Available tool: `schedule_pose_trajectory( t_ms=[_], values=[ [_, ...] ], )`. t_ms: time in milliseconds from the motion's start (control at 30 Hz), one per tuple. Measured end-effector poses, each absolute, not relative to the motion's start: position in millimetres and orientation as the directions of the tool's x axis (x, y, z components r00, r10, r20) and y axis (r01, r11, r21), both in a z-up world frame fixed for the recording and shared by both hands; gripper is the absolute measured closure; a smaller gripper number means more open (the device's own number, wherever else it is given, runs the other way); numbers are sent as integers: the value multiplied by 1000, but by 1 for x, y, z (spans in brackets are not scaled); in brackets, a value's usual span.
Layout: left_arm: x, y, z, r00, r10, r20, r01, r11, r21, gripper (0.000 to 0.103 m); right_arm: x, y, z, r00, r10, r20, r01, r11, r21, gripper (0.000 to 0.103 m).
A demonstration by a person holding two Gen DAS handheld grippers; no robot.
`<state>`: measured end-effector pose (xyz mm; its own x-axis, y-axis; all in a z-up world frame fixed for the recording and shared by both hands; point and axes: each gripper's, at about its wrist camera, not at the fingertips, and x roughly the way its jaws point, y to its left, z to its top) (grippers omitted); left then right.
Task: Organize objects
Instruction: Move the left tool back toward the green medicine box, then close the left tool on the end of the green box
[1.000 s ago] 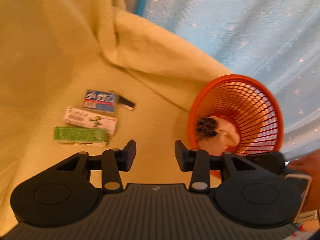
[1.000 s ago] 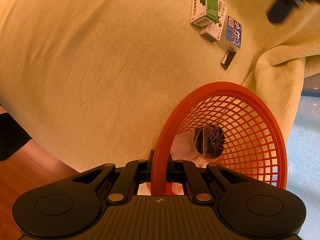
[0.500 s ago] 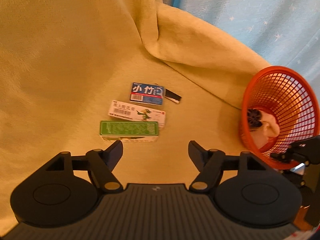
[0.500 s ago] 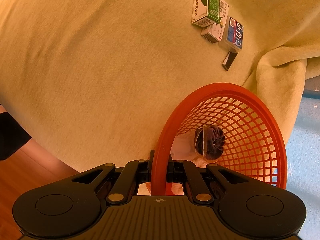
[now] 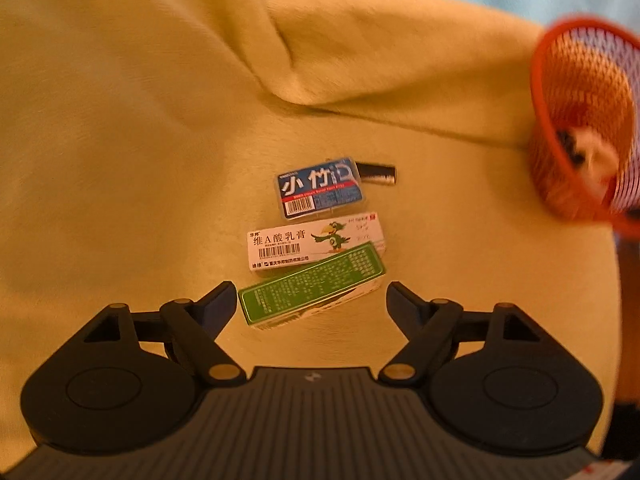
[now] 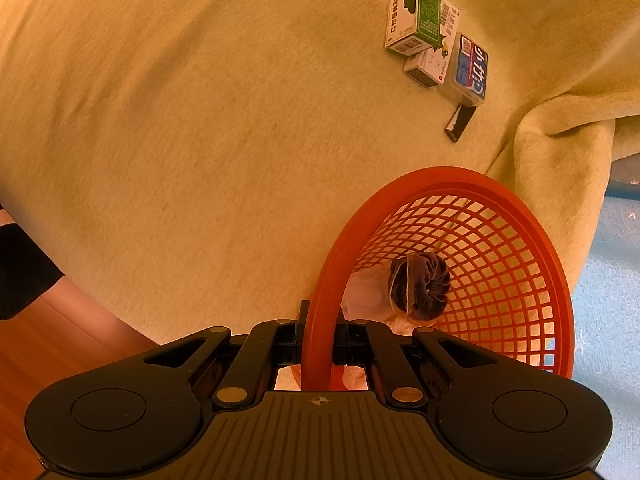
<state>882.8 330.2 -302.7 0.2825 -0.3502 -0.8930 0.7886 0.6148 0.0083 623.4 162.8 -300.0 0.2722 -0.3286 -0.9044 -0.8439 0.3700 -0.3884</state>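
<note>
On the yellow blanket (image 5: 120,140) lies a green box (image 5: 312,286), partly over a white box (image 5: 312,242), with a blue case (image 5: 320,192) and a small black battery (image 5: 376,170) beyond. My left gripper (image 5: 310,304) stands open, its fingers on either side of the green box's near edge. My right gripper (image 6: 318,340) is shut on the rim of the orange mesh basket (image 6: 500,272), which holds a dark scrunchie (image 6: 420,282) and something white. The same boxes, green box (image 6: 420,8) and blue case (image 6: 468,68), show at top right in the right wrist view.
The blanket folds up in a thick ridge (image 5: 380,80) behind the boxes. The orange basket (image 5: 584,120) is at the far right of the left wrist view. A pale blue starred cloth (image 6: 608,320) lies past the blanket's edge, and wooden floor (image 6: 48,352) shows at lower left.
My left gripper has swung left, away from the basket, and closed in on the boxes while its fingers spread wider. The right gripper and the basket have stayed put.
</note>
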Motion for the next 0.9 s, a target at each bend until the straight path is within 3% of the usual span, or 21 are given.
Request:
schedule_pose_trajectory(
  t_ms=[500,900],
  values=[
    [891,307,-364,212,-319,-924,937,335,100,30,621,164,-299,275,-321,-906,-841,377,-388,100],
    [901,305,-371,127,-252,-959,922,386,21,64,623,165,-298,271,-317,-909,-841,382,-384,100]
  ],
)
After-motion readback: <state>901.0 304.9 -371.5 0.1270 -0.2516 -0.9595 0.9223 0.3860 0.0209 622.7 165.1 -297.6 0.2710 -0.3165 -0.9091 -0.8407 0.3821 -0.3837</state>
